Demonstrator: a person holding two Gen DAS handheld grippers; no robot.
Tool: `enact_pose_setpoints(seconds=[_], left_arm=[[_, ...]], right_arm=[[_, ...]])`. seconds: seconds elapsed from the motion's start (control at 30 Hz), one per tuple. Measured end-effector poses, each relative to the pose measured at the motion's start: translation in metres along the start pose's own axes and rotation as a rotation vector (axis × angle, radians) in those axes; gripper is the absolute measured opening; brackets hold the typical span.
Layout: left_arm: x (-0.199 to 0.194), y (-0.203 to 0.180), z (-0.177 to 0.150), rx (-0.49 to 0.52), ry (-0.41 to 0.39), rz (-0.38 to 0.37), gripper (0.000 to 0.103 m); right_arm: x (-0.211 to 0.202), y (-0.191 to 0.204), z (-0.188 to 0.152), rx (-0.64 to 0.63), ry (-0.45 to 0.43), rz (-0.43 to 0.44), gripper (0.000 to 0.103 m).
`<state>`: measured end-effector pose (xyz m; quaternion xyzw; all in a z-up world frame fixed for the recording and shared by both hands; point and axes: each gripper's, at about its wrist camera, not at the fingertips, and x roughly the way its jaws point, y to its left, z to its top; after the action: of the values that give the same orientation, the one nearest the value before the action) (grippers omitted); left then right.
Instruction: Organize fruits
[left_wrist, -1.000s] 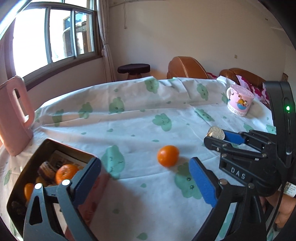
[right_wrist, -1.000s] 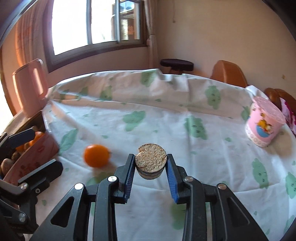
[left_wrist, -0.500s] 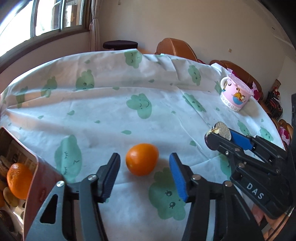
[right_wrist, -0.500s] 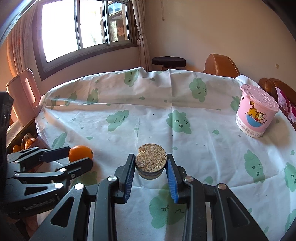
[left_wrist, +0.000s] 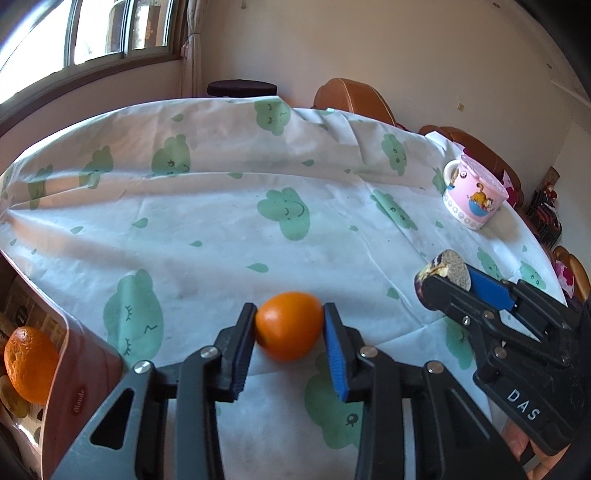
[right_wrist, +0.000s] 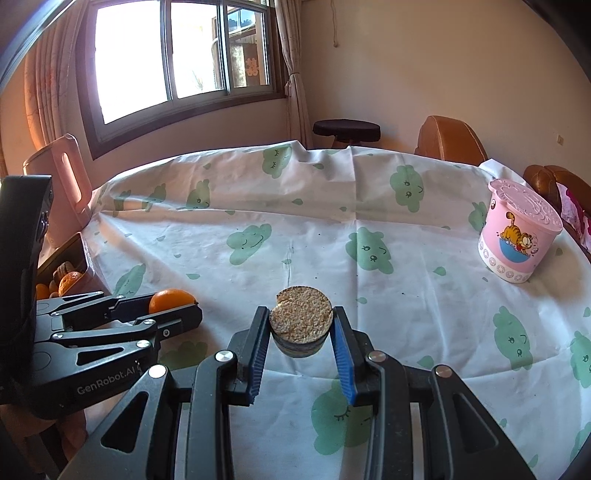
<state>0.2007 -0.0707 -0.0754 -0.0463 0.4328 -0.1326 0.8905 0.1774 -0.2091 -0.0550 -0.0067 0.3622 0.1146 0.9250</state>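
My left gripper is shut on an orange low over the cloud-print tablecloth. The orange also shows in the right wrist view between the left gripper's fingers. My right gripper is shut on a round cut fruit piece with a grainy tan face, held above the cloth; it appears in the left wrist view to the right of the orange. A dark box with pink sides at the left holds another orange.
A pink cartoon cup stands at the table's right side. A pink jug stands beyond the box. Brown chairs and a dark stool stand behind the table.
My left gripper moved from over the box to the loose orange and closed its fingers on it. My right gripper kept hold of the cut fruit piece and barely moved.
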Motion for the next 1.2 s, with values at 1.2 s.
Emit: enact_pose_setpoints(seconds=[1.2], left_arm=[[-0.032,-0.002,-0.006,0.01,-0.161,0.056,0.037]], right_arm=[[-0.026,0.001,-0.003,0.0,-0.135,-0.023,0.035]])
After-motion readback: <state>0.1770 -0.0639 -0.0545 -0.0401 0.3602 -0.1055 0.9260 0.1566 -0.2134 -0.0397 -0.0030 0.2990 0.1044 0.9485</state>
